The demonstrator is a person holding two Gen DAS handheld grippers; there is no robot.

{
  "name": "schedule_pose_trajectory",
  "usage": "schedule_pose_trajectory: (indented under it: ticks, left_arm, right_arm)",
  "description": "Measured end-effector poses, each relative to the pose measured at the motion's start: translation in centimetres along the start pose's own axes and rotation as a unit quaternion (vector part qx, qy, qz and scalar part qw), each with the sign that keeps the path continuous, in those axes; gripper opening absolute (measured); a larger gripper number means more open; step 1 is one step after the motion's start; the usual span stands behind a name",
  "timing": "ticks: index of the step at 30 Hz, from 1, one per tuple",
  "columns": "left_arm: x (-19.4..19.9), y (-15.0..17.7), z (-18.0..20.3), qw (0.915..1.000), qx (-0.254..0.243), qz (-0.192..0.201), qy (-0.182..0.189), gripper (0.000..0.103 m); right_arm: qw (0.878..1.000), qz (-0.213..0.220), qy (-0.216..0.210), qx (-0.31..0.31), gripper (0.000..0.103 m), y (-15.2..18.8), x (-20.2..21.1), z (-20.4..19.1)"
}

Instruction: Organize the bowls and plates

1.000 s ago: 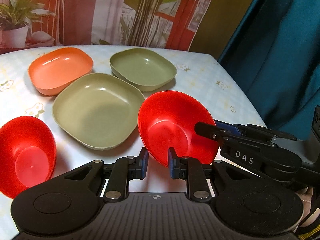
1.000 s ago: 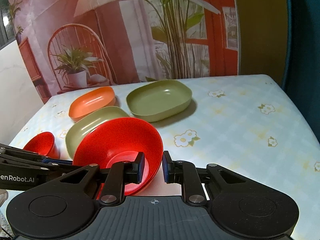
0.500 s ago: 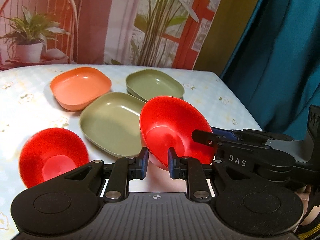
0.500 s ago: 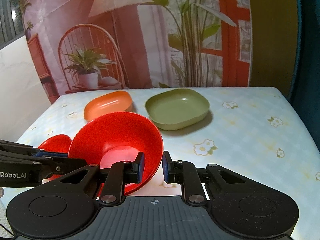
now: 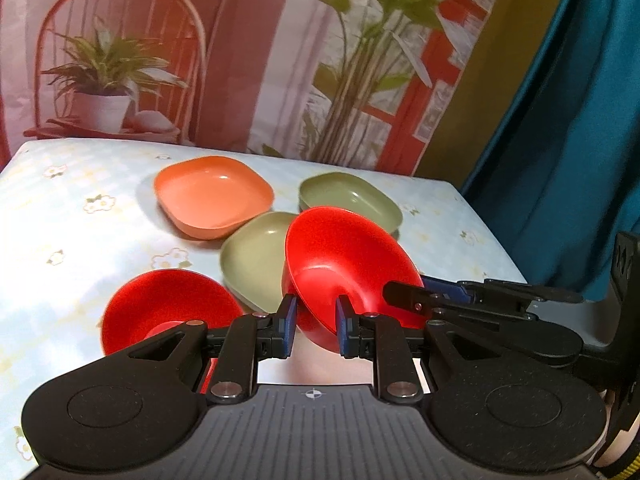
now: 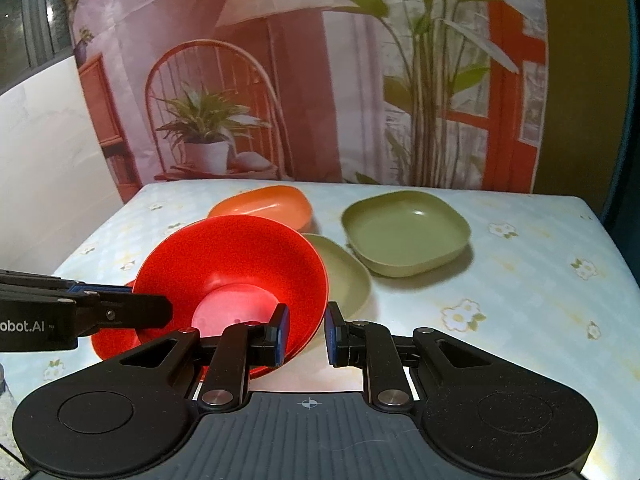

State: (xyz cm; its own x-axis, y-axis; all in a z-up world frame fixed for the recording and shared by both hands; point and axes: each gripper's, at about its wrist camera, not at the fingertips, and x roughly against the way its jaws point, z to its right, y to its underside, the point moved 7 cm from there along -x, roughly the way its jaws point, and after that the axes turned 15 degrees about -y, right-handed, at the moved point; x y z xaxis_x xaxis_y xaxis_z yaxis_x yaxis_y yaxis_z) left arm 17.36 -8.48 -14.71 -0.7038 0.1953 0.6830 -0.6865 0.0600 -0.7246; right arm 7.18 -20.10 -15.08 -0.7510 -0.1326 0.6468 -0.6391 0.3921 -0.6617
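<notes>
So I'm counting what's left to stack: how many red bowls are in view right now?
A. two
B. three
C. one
A: there is a tilted red bowl in front of the olive dishes, and a second red bowl sitting upright on the table to its left.

Floral tablecloth on table; behind — printed backdrop, teal curtain at right.

backdrop: printed sheet filling the top of the frame, wicker chair, potted plant, red window frame
curtain: teal, right edge
bench: pale floral cloth, brightly lit
wall: white, far left
</notes>
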Motion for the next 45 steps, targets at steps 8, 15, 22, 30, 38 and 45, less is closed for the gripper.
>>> schedule_pose_trajectory:
  ticks: [8, 15, 22, 30, 38, 45]
  left_arm:
    - [0.5, -0.9, -2.8, 0.9995, 0.031, 0.010, -0.007, 0.022]
    - [0.9, -1.4, -5.6, 0.9980, 0.056, 0.015, -0.024, 0.022]
    - [0.3, -1.5, -7.8, 0.9966, 0.070, 0.004, -0.045, 0.022]
    - [-0.7, 0.0, -9.2, 0.9955, 0.074, -0.019, -0.056, 0.022]
    - [-1.3, 1.1, -10.2, 0.9939, 0.081, -0.032, -0.067, 0.022]
    - [-1.7, 1.7, -10.6, 0.9927, 0.084, -0.041, -0.076, 0.022]
  right_arm:
    - [1.000, -0.008, -0.012, 0.010, 0.017, -0.9, -1.5, -2.3]
    - [0.999, -0.012, -0.031, 0.022, 0.017, -1.6, -3.5, -4.6]
    - [0.998, -0.023, -0.051, 0.035, 0.018, -2.1, -5.9, -6.9]
    - [0.997, -0.044, -0.061, 0.035, 0.018, -0.9, -7.6, -7.9]
    - [0.995, -0.057, -0.066, 0.041, 0.018, 0.3, -8.4, -8.6]
    - [0.994, -0.065, -0.070, 0.050, 0.018, 0.9, -9.0, -9.2]
